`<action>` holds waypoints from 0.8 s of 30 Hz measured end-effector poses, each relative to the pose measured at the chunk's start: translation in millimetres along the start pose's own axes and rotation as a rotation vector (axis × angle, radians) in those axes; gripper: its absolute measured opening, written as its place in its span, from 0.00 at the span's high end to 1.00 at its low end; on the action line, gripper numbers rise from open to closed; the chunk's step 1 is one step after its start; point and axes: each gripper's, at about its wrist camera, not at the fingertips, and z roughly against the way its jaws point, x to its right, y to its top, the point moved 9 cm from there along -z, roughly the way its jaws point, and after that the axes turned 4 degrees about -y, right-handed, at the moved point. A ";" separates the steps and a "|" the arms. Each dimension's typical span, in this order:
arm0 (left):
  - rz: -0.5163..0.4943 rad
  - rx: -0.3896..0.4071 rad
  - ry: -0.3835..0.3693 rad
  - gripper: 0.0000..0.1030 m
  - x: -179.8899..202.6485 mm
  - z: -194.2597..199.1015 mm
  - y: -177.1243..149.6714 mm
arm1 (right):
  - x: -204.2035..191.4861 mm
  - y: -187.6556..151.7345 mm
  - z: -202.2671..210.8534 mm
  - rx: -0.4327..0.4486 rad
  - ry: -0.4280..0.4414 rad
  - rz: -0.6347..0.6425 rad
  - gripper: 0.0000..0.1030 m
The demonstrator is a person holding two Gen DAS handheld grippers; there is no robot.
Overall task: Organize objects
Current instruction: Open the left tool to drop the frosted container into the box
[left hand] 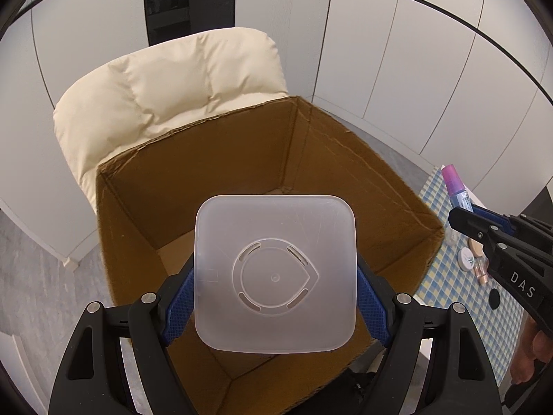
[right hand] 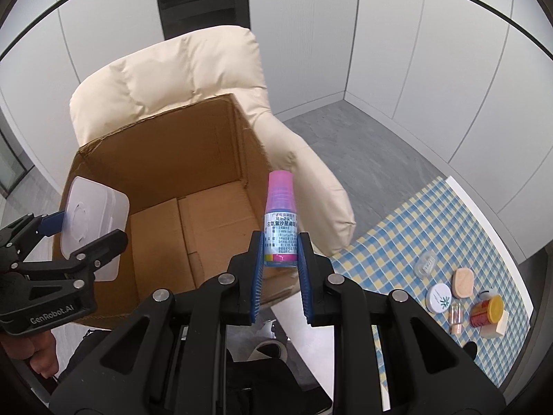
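Left tongs [left hand: 275, 299] clamp wide on the translucent square container [left hand: 275, 273] above the open cardboard box [left hand: 349, 173], while right tongs [right hand: 280, 259] pinch the pink-capped dropper bottle [right hand: 280, 221] upright just right of the box (small items sit far right on the checked tabletop [right hand: 397, 242]).

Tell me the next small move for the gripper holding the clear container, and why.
Probably lower it a little and open. The left gripper clamps the translucent container right above the open cardboard box, whose visible floor looks bare, so nothing seems to block a drop.
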 end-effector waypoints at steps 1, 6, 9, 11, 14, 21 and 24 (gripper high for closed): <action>0.000 0.003 -0.002 0.21 -1.4 1.4 -0.2 | -3.5 0.5 -0.7 -0.001 0.004 0.005 0.81; 0.004 0.014 0.004 0.20 -11.5 6.2 -0.8 | -20.6 5.2 -4.8 -0.003 0.020 0.025 0.81; 0.013 0.017 0.010 0.20 -18.4 7.4 -0.8 | -29.1 6.3 -7.4 -0.006 0.030 0.037 0.81; 0.020 0.032 0.018 0.16 -23.4 9.8 0.7 | -34.8 7.2 -8.8 -0.007 0.035 0.045 0.81; 0.019 0.056 0.035 0.05 -29.1 14.2 3.5 | -42.2 7.8 -10.1 -0.009 0.042 0.053 0.81; 0.037 0.099 0.100 0.00 -46.4 23.0 7.2 | -55.6 8.8 -14.6 -0.016 0.050 0.073 0.81; 0.059 0.100 0.112 0.00 -53.3 24.2 7.0 | -59.1 8.7 -16.1 -0.018 0.052 0.078 0.81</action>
